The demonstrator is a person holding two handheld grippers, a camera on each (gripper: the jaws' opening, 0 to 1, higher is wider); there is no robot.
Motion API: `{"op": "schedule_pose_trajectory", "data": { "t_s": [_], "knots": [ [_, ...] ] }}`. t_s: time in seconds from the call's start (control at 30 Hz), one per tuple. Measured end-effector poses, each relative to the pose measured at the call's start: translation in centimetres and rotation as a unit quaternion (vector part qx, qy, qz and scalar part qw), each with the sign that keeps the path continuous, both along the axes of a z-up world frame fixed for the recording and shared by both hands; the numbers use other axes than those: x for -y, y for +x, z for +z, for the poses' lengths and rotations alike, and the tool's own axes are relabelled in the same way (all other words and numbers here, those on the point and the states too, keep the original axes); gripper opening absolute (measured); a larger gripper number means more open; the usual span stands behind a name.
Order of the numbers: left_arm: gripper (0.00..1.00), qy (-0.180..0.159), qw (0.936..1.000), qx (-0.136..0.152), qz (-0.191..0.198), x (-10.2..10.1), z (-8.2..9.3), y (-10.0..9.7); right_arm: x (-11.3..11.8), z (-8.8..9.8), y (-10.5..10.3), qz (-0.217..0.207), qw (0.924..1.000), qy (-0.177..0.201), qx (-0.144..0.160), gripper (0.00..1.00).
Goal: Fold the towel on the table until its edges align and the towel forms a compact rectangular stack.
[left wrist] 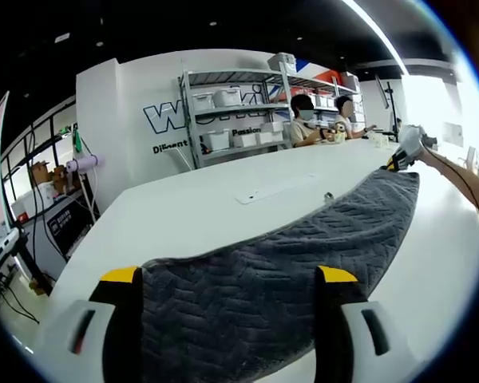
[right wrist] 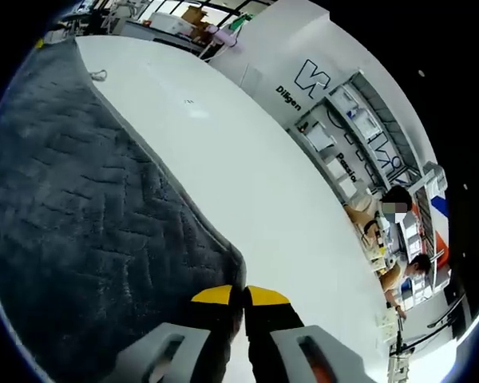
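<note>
Towel [left wrist: 263,263]: dark grey, chevron-textured, lying on the white tabletop [left wrist: 184,215]. In the left gripper view it is running from the bottom centre of the frame up to the right, tapering toward the far corner at the upper right. In the right gripper view the towel [right wrist: 80,215] is covering the left half of the frame, its edge slanting from the upper left down to the bottom centre.

Left gripper [left wrist: 230,279]: yellow-tipped jaws are standing wide apart at the bottom of its own view, with the near end of the towel lying between them; whether the jaws are touching the cloth cannot be told.

Right gripper [right wrist: 244,294]: at the bottom centre of its own view, jaws are pressing together with the towel's corner pinched between the yellow tips. In the left gripper view the same right gripper [left wrist: 405,152] is showing at the upper right, at the towel's far corner, with a person's arm [left wrist: 459,179] leading off to the right edge.

Tabletop [right wrist: 247,159]: bare white surface is stretching across the middle of the right gripper view.

Background: metal shelves [left wrist: 235,112] with white bins are standing against a white wall at upper centre of the left gripper view; two people [left wrist: 323,120] are sitting at the far end of the tabletop.
</note>
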State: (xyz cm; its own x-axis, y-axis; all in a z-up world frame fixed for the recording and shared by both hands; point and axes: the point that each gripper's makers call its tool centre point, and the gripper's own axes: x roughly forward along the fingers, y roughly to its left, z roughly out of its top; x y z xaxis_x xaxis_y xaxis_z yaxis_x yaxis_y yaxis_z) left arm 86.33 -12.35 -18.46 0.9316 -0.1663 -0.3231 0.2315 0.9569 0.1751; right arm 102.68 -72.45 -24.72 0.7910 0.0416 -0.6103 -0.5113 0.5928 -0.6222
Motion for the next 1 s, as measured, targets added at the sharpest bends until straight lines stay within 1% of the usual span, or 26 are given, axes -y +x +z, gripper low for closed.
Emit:
{"op": "schedule_pose_trajectory", "data": {
  "t_s": [0.07, 0.13, 0.2, 0.27, 0.37, 0.47, 0.53, 0.6, 0.73, 0.77, 0.8, 0.83, 0.93, 0.97, 1.0],
  "knots": [
    [0.92, 0.001, 1.0000, 0.002, 0.001, -0.1, 0.1, 0.0, 0.1, 0.1, 0.1, -0.002, 1.0000, -0.001, 0.003, 0.08],
    [0.92, 0.001, 1.0000, 0.004, 0.002, -0.2, 0.1, 0.0, 0.2, 0.2, 0.2, -0.005, 1.0000, -0.003, 0.005, 0.12],
    [0.91, 0.002, 1.0000, 0.005, 0.000, -0.2, 0.1, -0.1, 0.8, 1.0, 0.4, -0.022, 0.9995, -0.004, 0.022, 0.24],
    [0.91, 0.002, 1.0000, 0.007, -0.002, -0.1, 0.2, -0.1, 1.4, 1.8, 0.4, -0.040, 0.9984, 0.013, 0.037, 0.39],
    [0.91, 0.002, 1.0000, 0.009, -0.003, -0.1, 0.3, -0.1, 2.2, 3.2, 0.2, -0.065, 0.9953, 0.038, 0.061, 0.54],
    [0.93, 0.000, 1.0000, 0.009, -0.002, -0.1, 0.3, -0.1, 2.7, 4.3, -0.4, -0.075, 0.9931, 0.042, 0.080, 0.67],
    [0.95, -0.002, 1.0000, 0.008, -0.001, -0.1, 0.3, -0.1, 3.0, 5.0, -0.9, -0.081, 0.9916, 0.043, 0.091, 0.73],
    [0.97, -0.008, 1.0000, 0.005, -0.002, 0.0, 0.2, -0.1, 2.8, 5.5, -1.6, -0.082, 0.9907, 0.054, 0.095, 0.81],
    [0.97, -0.011, 0.9999, 0.005, -0.004, 0.1, 0.2, -0.2, 1.1, 6.1, -3.3, -0.060, 0.9905, 0.090, 0.085, 0.91],
    [0.97, -0.011, 0.9999, 0.005, -0.004, 0.1, 0.2, -0.2, 0.7, 6.1, -3.7, -0.054, 0.9907, 0.094, 0.081, 0.94],
    [0.99, -0.012, 0.9999, 0.006, -0.004, 0.1, 0.3, -0.2, -0.2, 6.1, -4.4, -0.042, 0.9908, 0.105, 0.074, 0.97],
    [0.99, -0.013, 0.9999, 0.006, -0.004, 0.1, 0.3, -0.2, -0.5, 6.1, -4.6, -0.038, 0.9907, 0.109, 0.071, 0.99],
    [1.00, -0.020, 0.9998, 0.004, -0.008, 0.3, 0.3, -0.2, -3.9, 6.5, -6.8, 0.015, 0.9880, 0.145, 0.051, 0.99],
    [1.00, -0.020, 0.9997, 0.004, -0.010, 0.3, 0.3, -0.2, -4.2, 6.5, -7.1, 0.019, 0.9877, 0.148, 0.049, 0.99],
    [1.00, -0.020, 0.9997, 0.004, -0.010, 0.4, 0.3, -0.2, -5.1, 6.5, -7.9, 0.032, 0.9861, 0.158, 0.043, 0.99]
  ]
}}
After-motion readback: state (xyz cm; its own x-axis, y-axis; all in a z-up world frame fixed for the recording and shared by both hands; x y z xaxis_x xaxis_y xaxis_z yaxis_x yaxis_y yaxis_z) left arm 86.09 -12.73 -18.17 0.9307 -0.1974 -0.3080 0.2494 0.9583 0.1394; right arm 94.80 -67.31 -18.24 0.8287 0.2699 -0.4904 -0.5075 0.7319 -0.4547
